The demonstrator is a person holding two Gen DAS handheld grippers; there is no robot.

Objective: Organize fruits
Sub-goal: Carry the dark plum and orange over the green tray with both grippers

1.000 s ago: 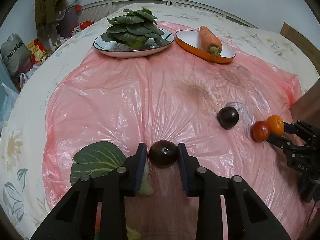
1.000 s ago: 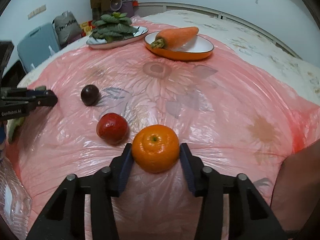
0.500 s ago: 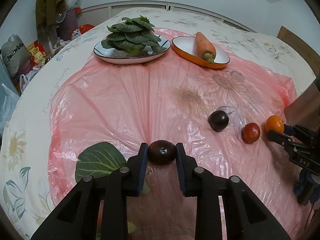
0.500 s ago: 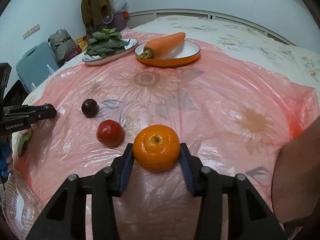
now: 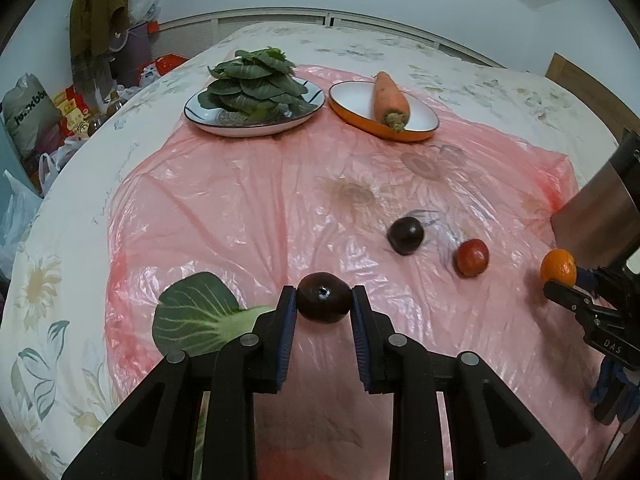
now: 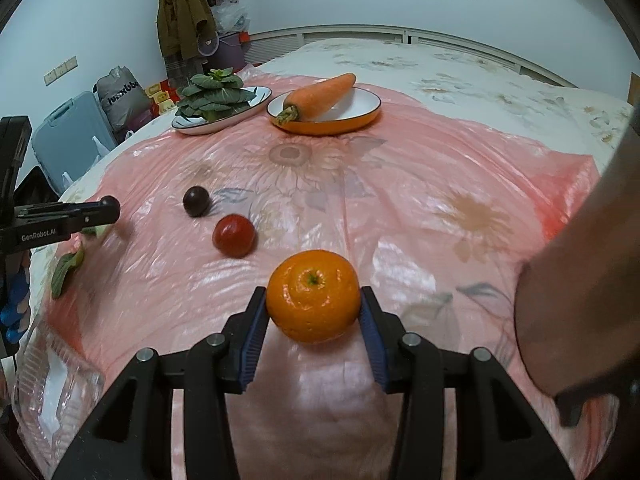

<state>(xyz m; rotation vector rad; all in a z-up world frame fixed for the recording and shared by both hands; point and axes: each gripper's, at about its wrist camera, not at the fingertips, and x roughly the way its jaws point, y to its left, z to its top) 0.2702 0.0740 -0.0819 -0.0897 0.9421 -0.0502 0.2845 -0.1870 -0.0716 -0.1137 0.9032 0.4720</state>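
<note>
Both tools have risen, orange clamped between right tool pads.

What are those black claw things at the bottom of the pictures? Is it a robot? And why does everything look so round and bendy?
It is no robot. A person holds two grabbing tools, one in each hand, and each tool carries a little camera that looks along its black jaws. That camera's lens bends the picture round.

One picture comes from the left gripper. Its jaws squeeze a dark purple fruit. The other comes from the right gripper, whose jaws squeeze an orange.

Below them a pink plastic sheet lies over a flowery cloth. On it sit another dark fruit, a red fruit and a loose green leaf. Farther back, one plate holds a heap of leaves, and an orange dish holds a carrot.
</note>
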